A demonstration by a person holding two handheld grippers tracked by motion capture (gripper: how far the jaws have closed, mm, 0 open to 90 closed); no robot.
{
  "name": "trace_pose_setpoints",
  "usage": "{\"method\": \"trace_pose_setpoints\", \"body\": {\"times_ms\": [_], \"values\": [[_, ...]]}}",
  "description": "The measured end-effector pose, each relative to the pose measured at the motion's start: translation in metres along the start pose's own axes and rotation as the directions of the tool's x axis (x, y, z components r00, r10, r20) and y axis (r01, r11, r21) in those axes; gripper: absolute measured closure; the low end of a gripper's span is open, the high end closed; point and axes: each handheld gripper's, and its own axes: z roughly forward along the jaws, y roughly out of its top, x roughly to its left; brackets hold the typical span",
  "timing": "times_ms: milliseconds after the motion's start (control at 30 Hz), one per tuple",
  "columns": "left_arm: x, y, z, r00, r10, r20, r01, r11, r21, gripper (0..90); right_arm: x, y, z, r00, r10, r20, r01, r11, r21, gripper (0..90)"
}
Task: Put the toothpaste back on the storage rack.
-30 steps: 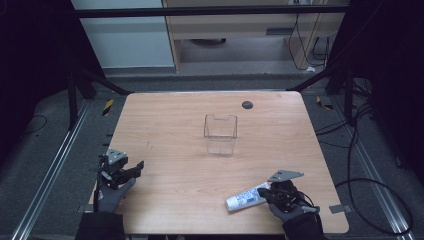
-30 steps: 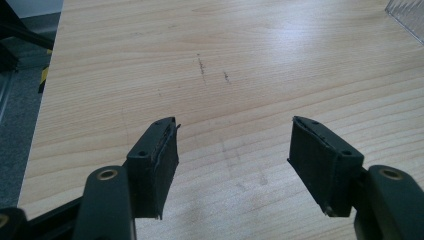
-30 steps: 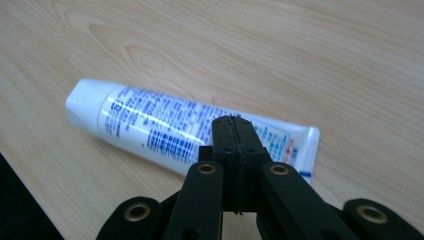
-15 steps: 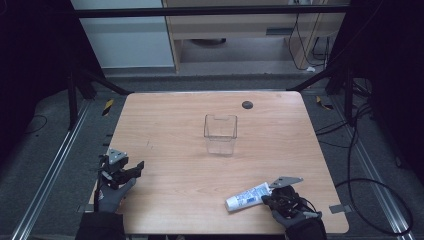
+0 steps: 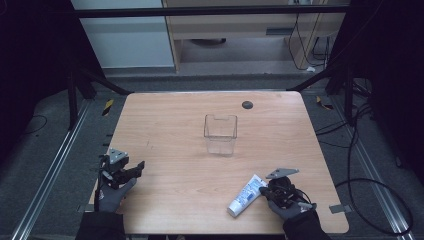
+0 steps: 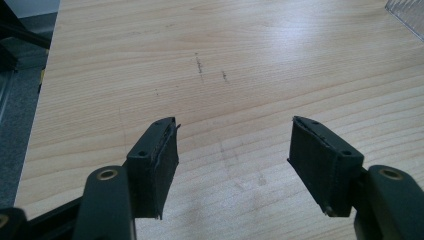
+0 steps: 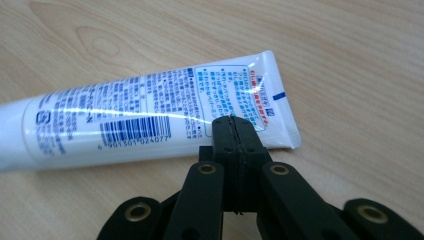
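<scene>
A white toothpaste tube (image 5: 246, 195) with blue print lies on the wooden table (image 5: 170, 125) near the front right, its cap end toward the front edge. My right gripper (image 5: 265, 190) sits just right of the tube's flat crimped end. In the right gripper view the tube (image 7: 150, 120) lies across the picture, and my right gripper (image 7: 234, 121) is shut, pads pressed together with nothing between them, their tip at the tube's near side. My left gripper (image 5: 136, 169) rests at the front left, and in its own view my left gripper (image 6: 232, 145) is open over bare wood.
A clear plastic box (image 5: 220, 134) stands upright in the middle of the table; one corner of the box (image 6: 407, 12) shows in the left gripper view. A small dark disc (image 5: 247, 104) lies near the far edge. Cables run over the floor at the right.
The tube's flat end has swung a little away from the front edge, so the tube lies more slanted. My right gripper has drawn back slightly toward the front edge. The left gripper has kept still.
</scene>
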Motion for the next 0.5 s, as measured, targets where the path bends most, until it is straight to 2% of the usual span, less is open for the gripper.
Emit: {"method": "trace_pose_setpoints", "body": {"times_ms": [300,500], "values": [[-0.001,0.0,0.001,1.0,0.001,0.0,-0.001,1.0,0.002,34.9,-0.001,0.013,0.011,0.9999,-0.012,0.01,0.012,1.0,-0.011,90.0],[-0.002,0.001,0.001,1.0,0.004,0.0,-0.004,1.0,0.002,34.9,-0.003,0.018,0.018,1.0,-0.001,-0.001,0.001,1.0,-0.011,90.0]]}}
